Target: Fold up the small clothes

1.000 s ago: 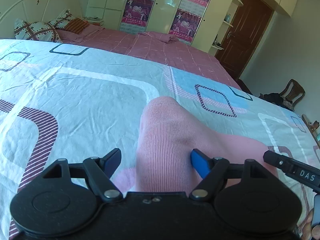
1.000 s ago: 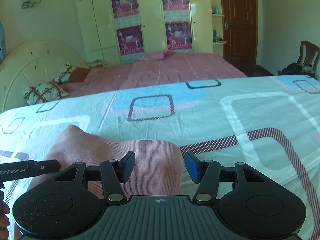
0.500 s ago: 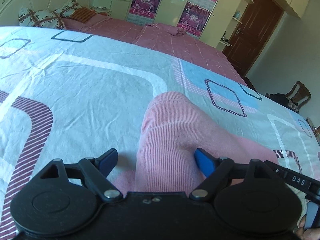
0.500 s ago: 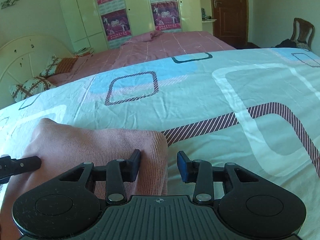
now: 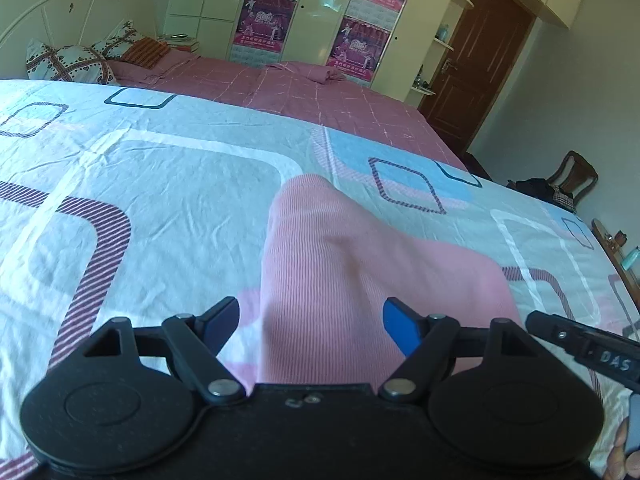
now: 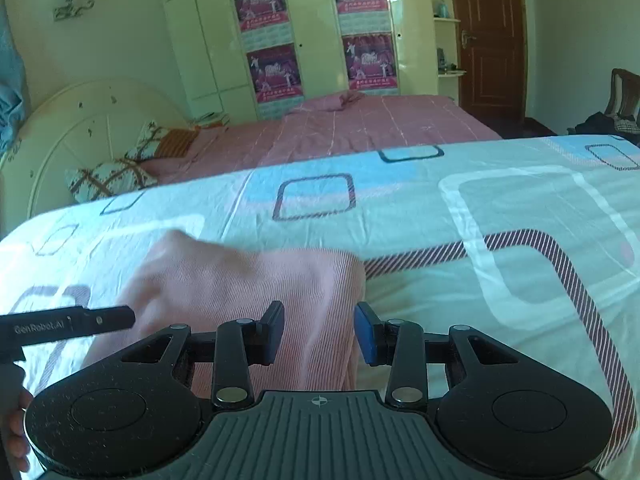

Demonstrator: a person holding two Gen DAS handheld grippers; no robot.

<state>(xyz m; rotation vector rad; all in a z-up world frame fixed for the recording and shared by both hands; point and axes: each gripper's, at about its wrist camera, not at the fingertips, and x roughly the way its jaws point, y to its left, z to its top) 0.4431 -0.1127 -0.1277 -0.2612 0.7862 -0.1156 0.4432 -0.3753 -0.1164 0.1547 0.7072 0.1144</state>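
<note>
Lay flat on the patterned white, blue and grey bedsheet (image 5: 160, 184), filling the lower centre of the left wrist view: a ribbed pink knitted garment (image 5: 340, 272), with its left edge between the widely spread fingers of the left gripper (image 5: 310, 322), neither pad pressing the cloth. Narrowed over the past second around the garment's right edge at bottom centre of the right wrist view: the right gripper (image 6: 319, 334), now stopped partway shut, with no pinch visible. Probably about to grasp that edge for a fold; no fold begun yet.
</note>
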